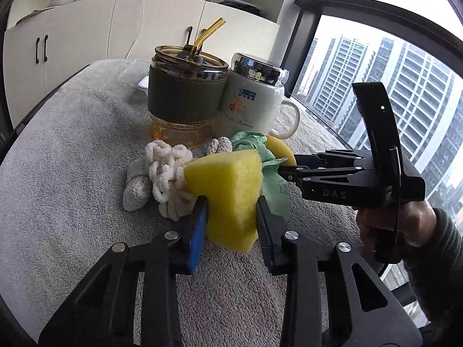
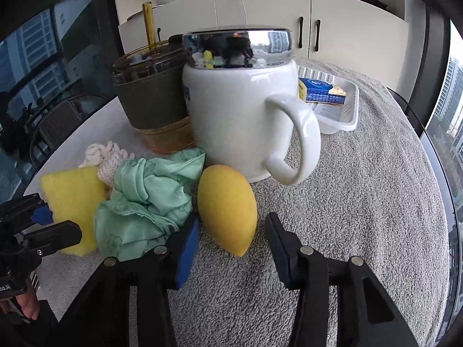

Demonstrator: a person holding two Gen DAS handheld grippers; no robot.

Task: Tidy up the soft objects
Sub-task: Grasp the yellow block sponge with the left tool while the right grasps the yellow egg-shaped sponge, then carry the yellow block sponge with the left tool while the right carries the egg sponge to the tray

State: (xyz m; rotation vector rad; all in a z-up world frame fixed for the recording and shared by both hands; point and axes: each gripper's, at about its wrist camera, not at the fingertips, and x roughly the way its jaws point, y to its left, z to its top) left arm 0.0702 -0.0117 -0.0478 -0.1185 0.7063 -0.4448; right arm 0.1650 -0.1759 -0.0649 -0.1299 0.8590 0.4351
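Note:
A yellow sponge (image 1: 228,190) stands on edge on the grey towel (image 1: 72,150), and my left gripper (image 1: 233,217) is shut on it, both pads pressing its sides. Behind it lie a cream knitted piece (image 1: 165,170) and a crumpled green cloth (image 1: 275,182). In the right wrist view a yellow egg-shaped soft fruit (image 2: 227,208) lies between the fingers of my right gripper (image 2: 231,219). The left pad is at the fruit's side, and a strip of towel shows before the right pad. The green cloth (image 2: 144,196) and sponge (image 2: 72,199) lie to its left.
A lidded white mug (image 2: 240,115) and an amber glass tumbler (image 2: 150,101) with a green sleeve and straw stand just behind the soft things. A white tray (image 2: 344,121) with a blue packet sits at the back right. The round table's edge curves close on both sides.

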